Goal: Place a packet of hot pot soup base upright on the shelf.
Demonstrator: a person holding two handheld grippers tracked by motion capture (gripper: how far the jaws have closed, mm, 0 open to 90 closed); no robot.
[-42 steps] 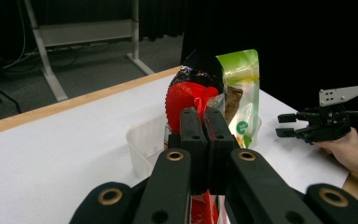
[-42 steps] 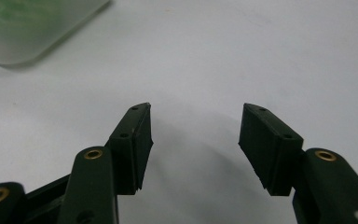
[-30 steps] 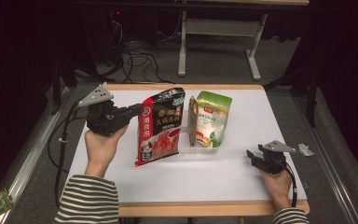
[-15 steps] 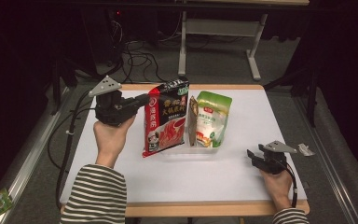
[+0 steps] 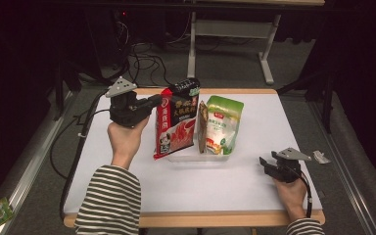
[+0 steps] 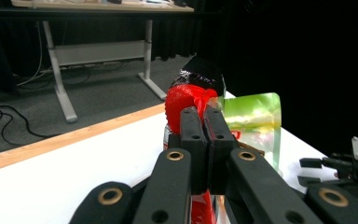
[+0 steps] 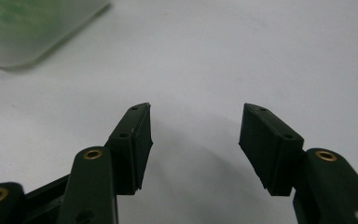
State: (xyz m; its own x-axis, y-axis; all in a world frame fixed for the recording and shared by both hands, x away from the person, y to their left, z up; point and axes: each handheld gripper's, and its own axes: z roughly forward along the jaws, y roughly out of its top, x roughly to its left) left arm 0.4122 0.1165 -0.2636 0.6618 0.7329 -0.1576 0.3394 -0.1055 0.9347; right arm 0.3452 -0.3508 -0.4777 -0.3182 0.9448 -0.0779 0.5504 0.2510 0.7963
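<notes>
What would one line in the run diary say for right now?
left gripper: shut on red pouch, pouch upright | right gripper: open, resting on table | green pouch: standing in clear tray

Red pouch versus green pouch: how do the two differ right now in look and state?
The red pouch is red and black; the green pouch is green with a pale front. The red pouch looks taller than the green pouch. The left gripper is clamped on the red pouch's edge, while nothing grips the green pouch. Both stand upright, side by side, at a clear tray on the white table.
</notes>
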